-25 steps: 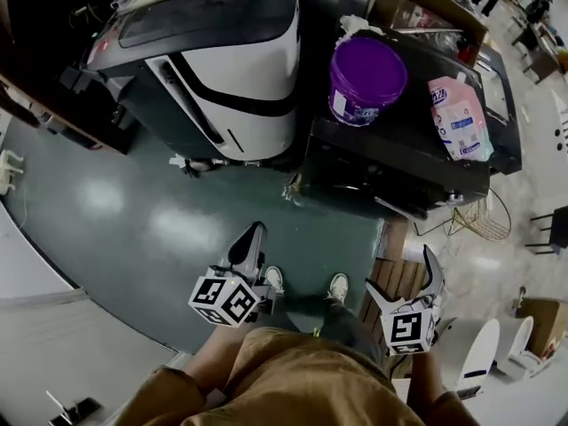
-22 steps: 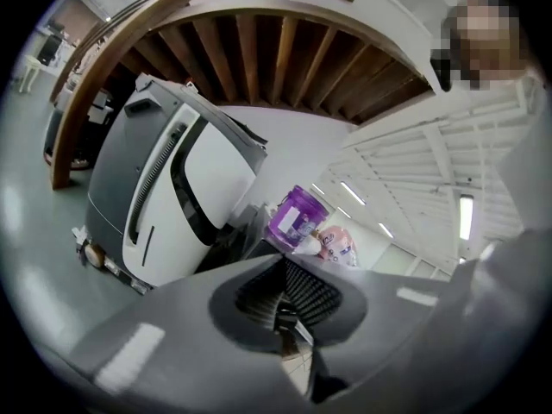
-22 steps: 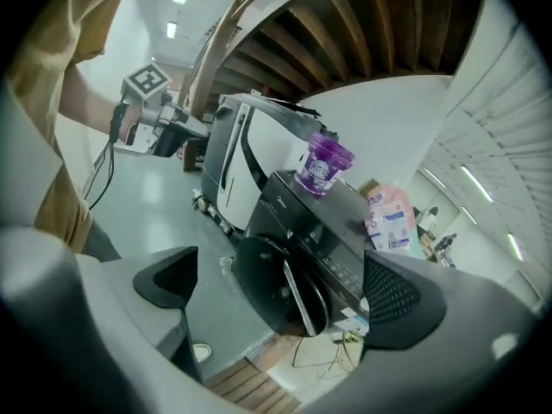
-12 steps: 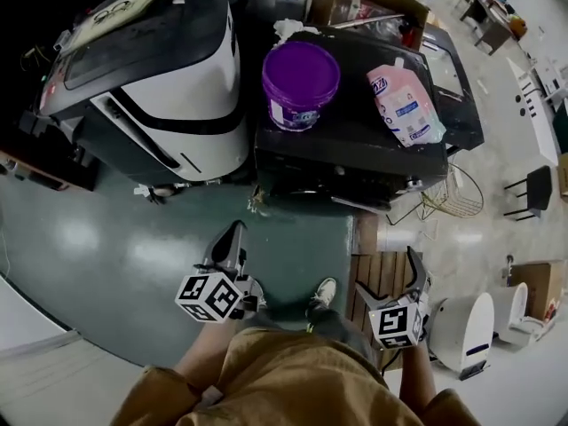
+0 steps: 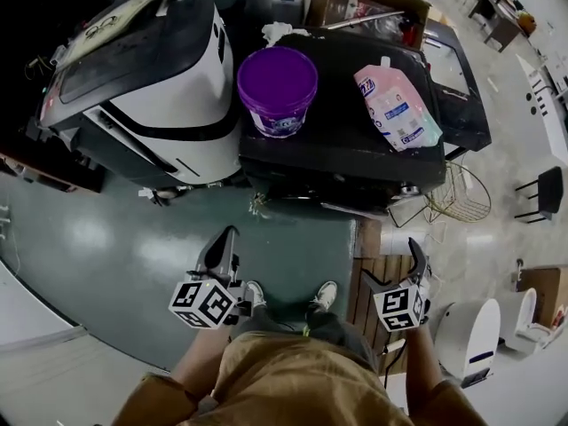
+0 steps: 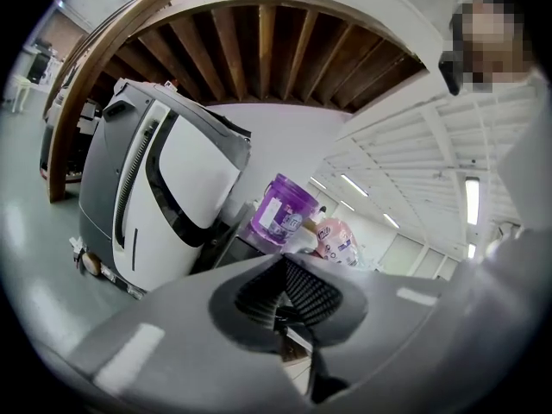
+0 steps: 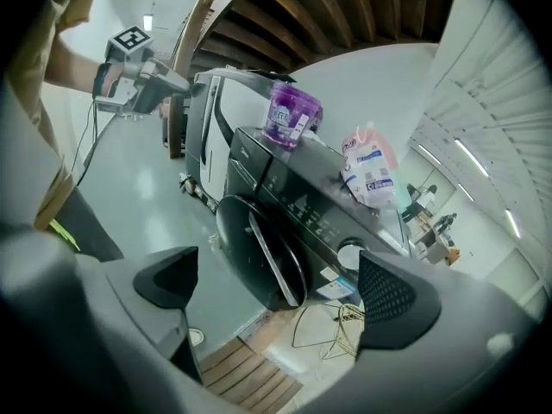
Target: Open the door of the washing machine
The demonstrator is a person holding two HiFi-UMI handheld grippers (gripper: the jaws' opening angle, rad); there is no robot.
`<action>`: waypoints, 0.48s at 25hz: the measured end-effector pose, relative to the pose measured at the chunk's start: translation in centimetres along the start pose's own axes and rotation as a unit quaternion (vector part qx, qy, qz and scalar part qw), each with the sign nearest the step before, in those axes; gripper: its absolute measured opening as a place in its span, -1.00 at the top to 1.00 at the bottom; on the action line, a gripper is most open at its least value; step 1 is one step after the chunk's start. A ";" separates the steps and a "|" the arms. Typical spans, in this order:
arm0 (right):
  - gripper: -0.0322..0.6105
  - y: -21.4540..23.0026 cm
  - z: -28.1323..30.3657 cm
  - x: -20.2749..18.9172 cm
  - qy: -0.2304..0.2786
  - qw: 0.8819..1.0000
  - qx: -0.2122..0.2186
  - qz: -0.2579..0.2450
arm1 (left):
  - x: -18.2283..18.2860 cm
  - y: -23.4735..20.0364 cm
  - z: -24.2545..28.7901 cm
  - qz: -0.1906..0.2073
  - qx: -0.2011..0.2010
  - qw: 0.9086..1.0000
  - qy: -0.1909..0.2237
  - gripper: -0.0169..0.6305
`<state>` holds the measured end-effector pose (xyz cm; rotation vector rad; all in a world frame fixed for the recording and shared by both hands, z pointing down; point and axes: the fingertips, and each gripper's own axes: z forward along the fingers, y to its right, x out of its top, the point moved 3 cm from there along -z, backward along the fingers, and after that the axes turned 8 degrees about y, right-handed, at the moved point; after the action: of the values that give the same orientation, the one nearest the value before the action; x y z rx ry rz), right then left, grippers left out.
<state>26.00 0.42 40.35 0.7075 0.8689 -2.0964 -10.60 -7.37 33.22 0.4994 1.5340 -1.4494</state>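
Left gripper (image 5: 222, 248) is hanging low with its jaws pressed together on nothing, washing machine (image 5: 346, 153) sitting ahead and off to its right. Right gripper (image 7: 280, 287) is holding its jaws wide apart, empty, pointing at the machine's round door (image 7: 259, 248), which is sitting straight ahead, well apart.

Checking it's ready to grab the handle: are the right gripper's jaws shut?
No: the right gripper has its jaws wide apart, nothing between them, the washing machine door showing beyond.
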 end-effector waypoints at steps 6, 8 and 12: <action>-0.88 1.7 3.8 -4.7 -0.034 0.999 0.039 -0.006 | -1.7 1.2 0.1 0.010 0.024 1.000 -0.006 0.76; -0.87 2.2 5.6 -6.2 -0.042 0.998 0.050 -0.011 | -2.6 1.6 0.1 0.012 0.032 0.999 -0.011 0.76; -0.87 2.8 8.8 -9.3 -0.058 0.995 0.072 -0.021 | -4.7 2.3 -0.1 0.018 0.040 0.999 -0.021 0.76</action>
<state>31.80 -3.74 51.36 0.6378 0.6802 -2.2309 -6.52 -5.36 35.87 0.5391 1.4314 -1.4899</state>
